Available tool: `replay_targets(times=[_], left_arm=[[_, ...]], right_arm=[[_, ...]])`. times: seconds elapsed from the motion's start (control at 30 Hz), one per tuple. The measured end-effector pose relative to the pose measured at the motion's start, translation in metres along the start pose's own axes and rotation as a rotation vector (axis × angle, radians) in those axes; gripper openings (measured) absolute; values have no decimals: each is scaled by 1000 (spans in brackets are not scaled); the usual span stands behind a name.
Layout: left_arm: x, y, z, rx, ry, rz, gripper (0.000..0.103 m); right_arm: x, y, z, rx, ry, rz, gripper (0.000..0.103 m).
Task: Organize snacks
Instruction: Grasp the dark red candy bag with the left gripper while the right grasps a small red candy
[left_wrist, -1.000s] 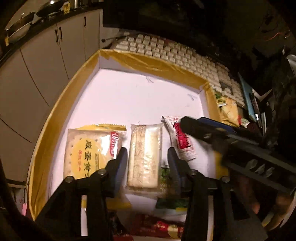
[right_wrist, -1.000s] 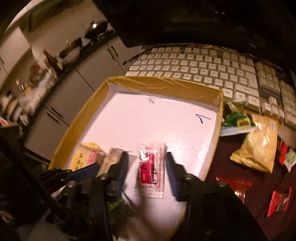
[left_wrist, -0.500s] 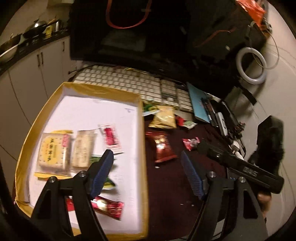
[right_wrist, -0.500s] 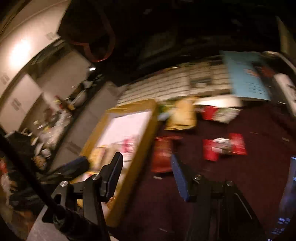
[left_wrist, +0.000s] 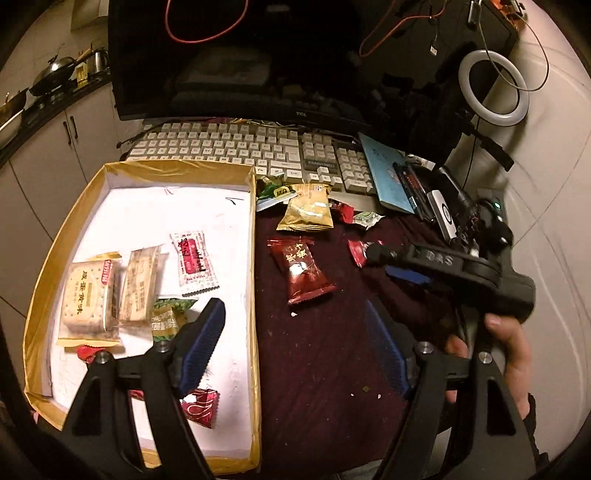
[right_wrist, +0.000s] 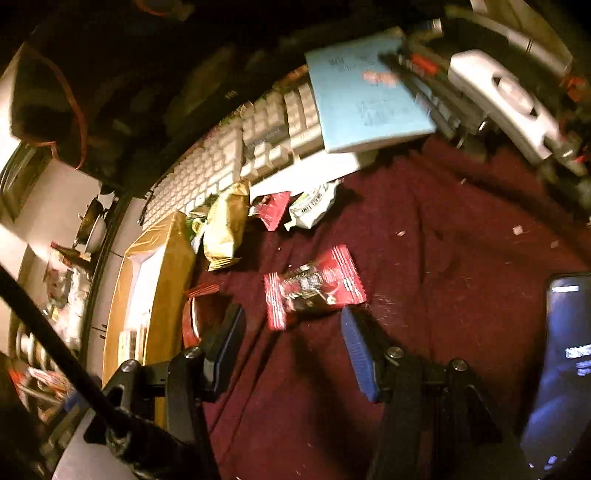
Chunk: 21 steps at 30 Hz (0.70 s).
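A yellow-rimmed white tray (left_wrist: 255, 266) holds several snacks: a cracker pack (left_wrist: 90, 295), a sesame bar (left_wrist: 140, 284), a red-and-white sachet (left_wrist: 194, 264), a green candy (left_wrist: 168, 317) and a red candy (left_wrist: 199, 406). My left gripper (left_wrist: 295, 343) is open and empty above the tray's right rim. On the maroon cloth lie a dark red packet (left_wrist: 301, 269), a gold packet (left_wrist: 306, 212) and small red and green candies. My right gripper (right_wrist: 291, 343) is open just in front of a red wrapped snack (right_wrist: 314, 286); in the left wrist view it (left_wrist: 399, 266) hovers over the small red candy.
A white keyboard (left_wrist: 236, 147) and a dark monitor stand behind the tray. A blue notebook (left_wrist: 388, 177), pens and devices lie at the right. A phone (right_wrist: 561, 354) lies on the cloth at right. Cabinets are off the left edge.
Both grippers pulled back from the tray, opened wider and swung right. The right gripper left the red-and-white sachet in the tray and now faces the red snack on the cloth.
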<state>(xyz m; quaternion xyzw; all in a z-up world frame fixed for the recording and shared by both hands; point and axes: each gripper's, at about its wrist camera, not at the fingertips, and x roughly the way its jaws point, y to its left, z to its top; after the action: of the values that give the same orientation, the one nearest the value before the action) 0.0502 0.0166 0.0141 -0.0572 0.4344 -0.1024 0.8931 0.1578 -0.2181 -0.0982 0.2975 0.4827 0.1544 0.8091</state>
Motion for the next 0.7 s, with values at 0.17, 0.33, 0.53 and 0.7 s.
replay_targets(times=[0.17,0.33,0.53,0.7], left_arm=[[1,3,0,2,6,8,77],[-1,10,0,-12,-1,-1,77],[1,10,1,-21,-3,-15,77],[-2,13,-3,-23,-3,-19,77]], right_arm=[[12,16,11,-37,-17,-106,54],[-17,18,9,-92,-72,-113,54],[5,27,42,-208,-48,-90,55],[31,20,46,-187,21,-147,56]])
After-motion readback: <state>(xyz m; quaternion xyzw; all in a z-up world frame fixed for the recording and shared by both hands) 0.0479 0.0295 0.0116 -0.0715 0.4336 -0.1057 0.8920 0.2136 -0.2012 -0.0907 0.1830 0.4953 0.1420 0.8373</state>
